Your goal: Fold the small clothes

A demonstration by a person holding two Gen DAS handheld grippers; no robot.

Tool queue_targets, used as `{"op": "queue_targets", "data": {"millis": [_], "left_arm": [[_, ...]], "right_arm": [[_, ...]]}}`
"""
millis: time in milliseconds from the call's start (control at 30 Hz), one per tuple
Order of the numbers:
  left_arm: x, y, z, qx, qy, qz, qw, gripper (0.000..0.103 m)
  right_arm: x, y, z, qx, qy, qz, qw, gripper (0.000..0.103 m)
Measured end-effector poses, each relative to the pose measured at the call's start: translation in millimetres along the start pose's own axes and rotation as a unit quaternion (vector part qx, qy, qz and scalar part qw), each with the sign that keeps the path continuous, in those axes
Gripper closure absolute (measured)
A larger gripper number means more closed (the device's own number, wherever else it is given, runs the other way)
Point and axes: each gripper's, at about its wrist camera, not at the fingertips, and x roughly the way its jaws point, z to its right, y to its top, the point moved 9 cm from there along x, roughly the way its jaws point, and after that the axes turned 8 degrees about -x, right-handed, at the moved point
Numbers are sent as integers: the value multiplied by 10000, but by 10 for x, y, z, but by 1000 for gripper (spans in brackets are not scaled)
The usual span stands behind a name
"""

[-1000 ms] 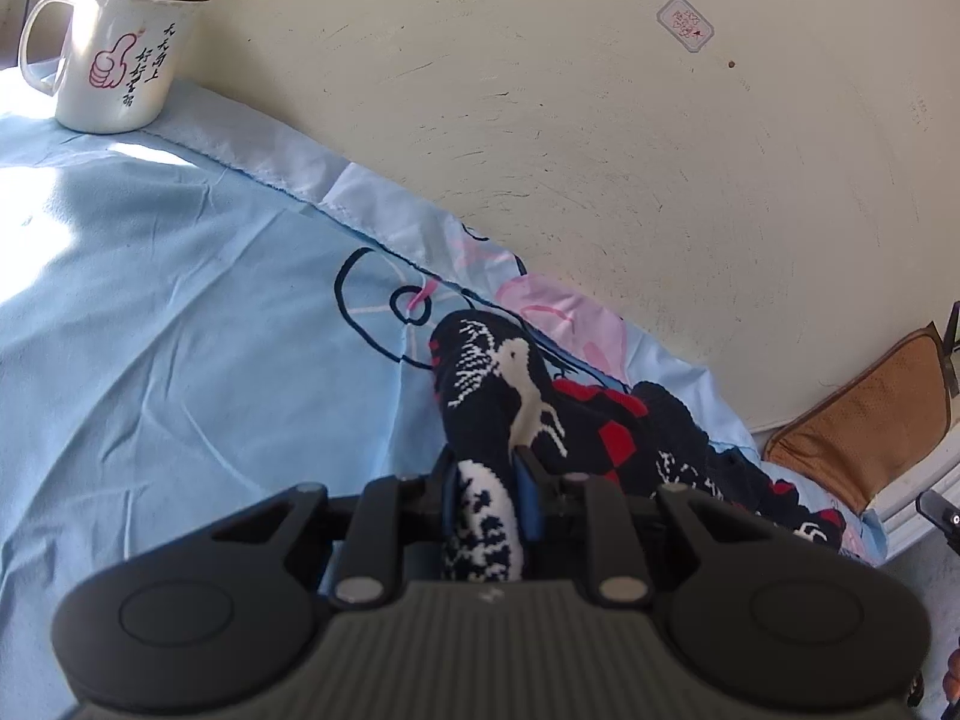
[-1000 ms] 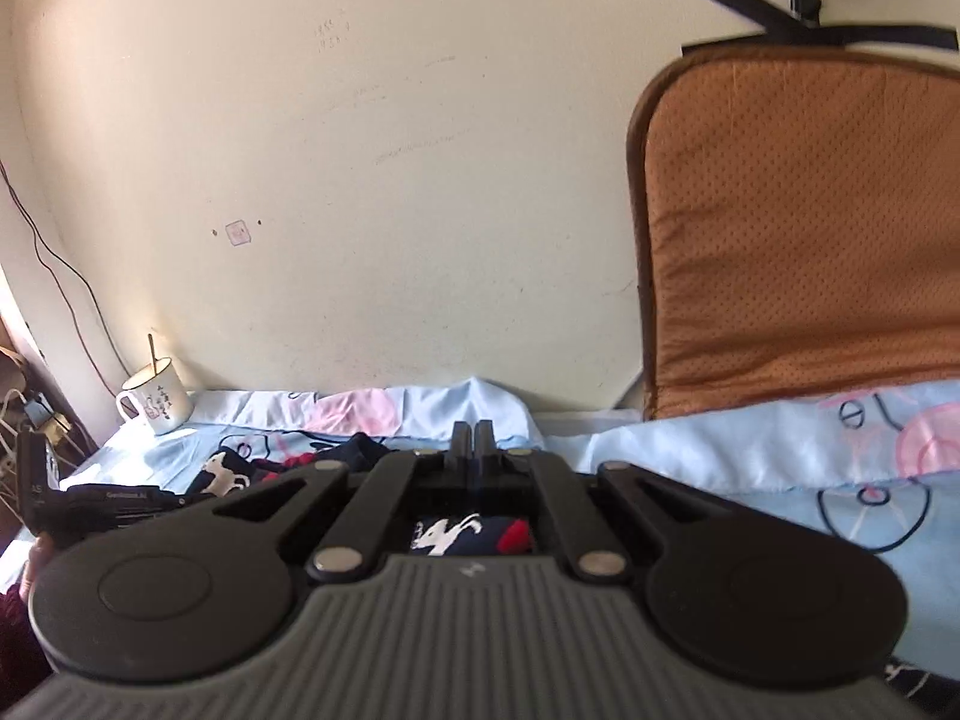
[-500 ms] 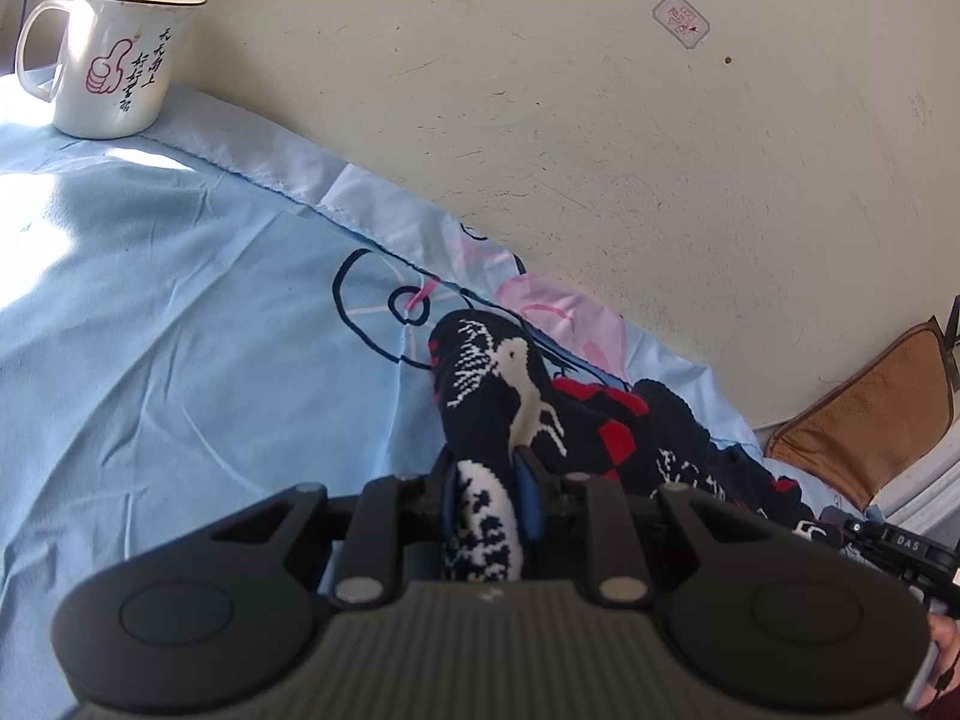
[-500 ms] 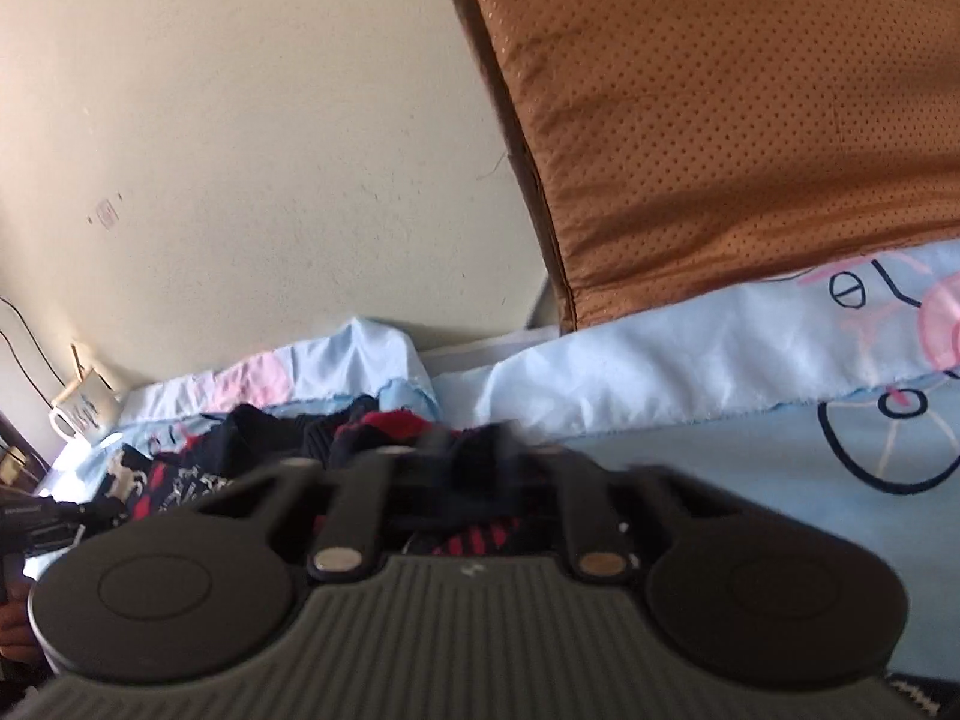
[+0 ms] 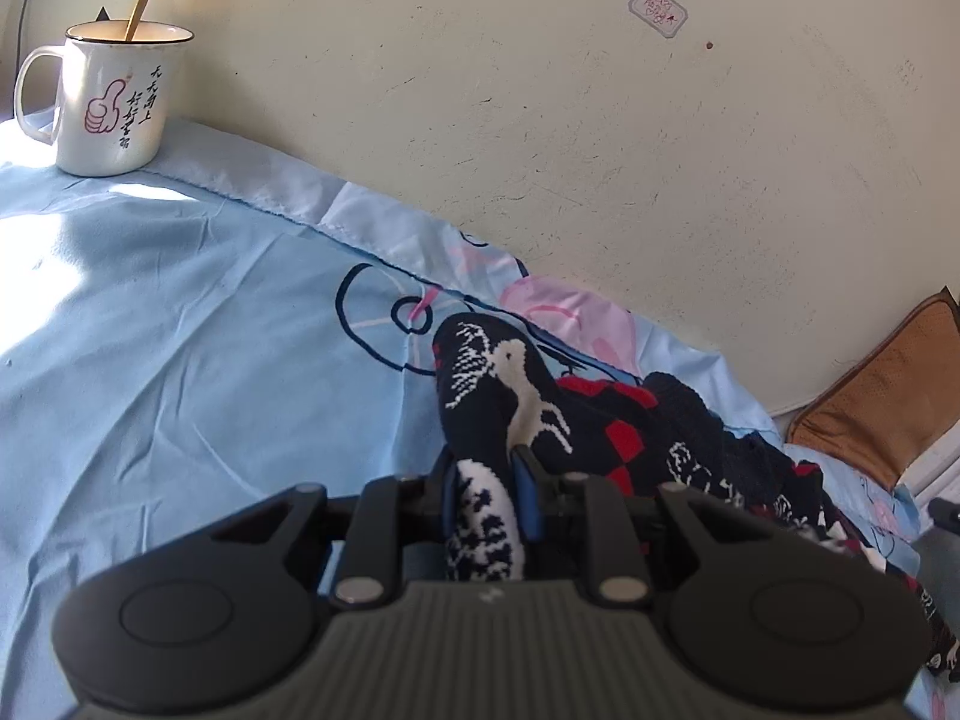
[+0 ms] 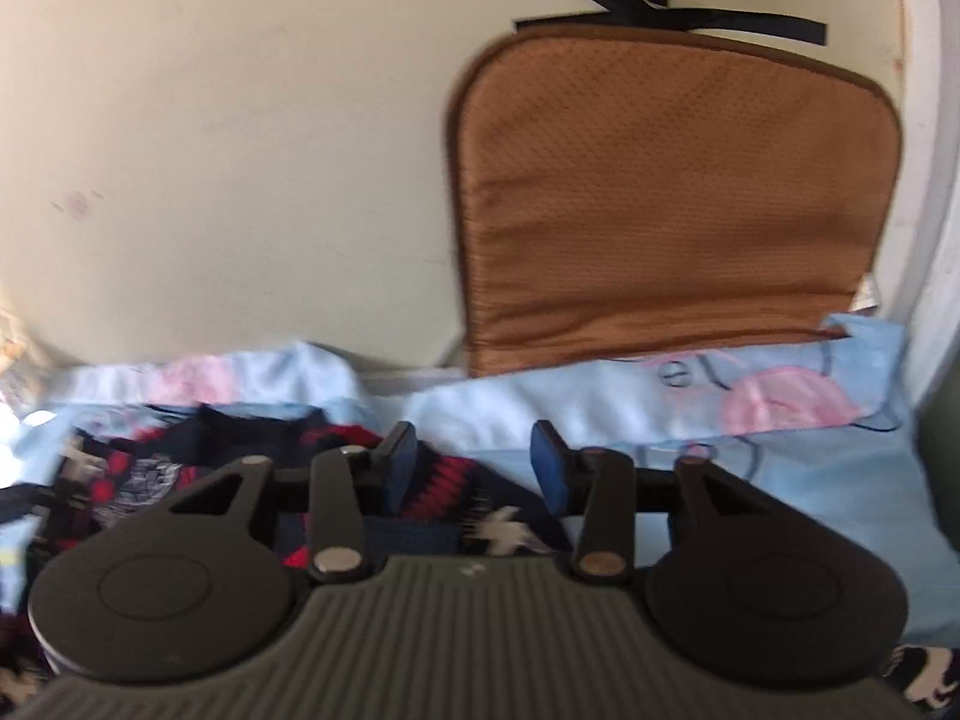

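Navy knit sweater with white reindeer and red blocks lies bunched on the light blue bedsheet, close to the cream wall. Left gripper is clamped on a fold of the sweater, with white-patterned knit squeezed between its blue pads; the cloth rises from there to a peak and falls away toward the right.

Left wrist view only: white enamel mug with a red thumbs-up print and a stick standing in it, sitting at the far left edge of the sheet, well apart from the sweater. Small sticker on the wall. Bright sun patch on the sheet near the mug. Brown cushion shows just as a corner at the right edge.

Right wrist view only: the whole brown cushion standing upright against the wall, black straps crossing above it, its lower edge tucked behind the sheet. Right gripper has its jaws spread wide, nothing between the blue pads; it hovers over the sweater's near end, where red and navy knit is visible under and between the fingers. Sheet here shows a pink cartoon print on the right side. This view is motion-blurred, so the knit pattern is hard to read. Whether the pads touch the cloth is unclear.
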Motion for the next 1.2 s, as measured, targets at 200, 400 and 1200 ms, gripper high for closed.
{"op": "queue_targets", "data": {"millis": [200, 400, 1200], "left_arm": [[11, 3, -4, -6, 2, -55, 10000, 83], [33, -8, 32, 215, 137, -84, 9996, 83], [11, -333, 443, 956, -224, -381, 9944, 85]], "right_arm": [[-175, -239, -621, -191, 1134, 573, 9917, 56], [322, -642, -448, 871, 1665, -227, 9819, 94], [-790, -1416, 1954, 4272, -164, 1229, 8956, 92]]}}
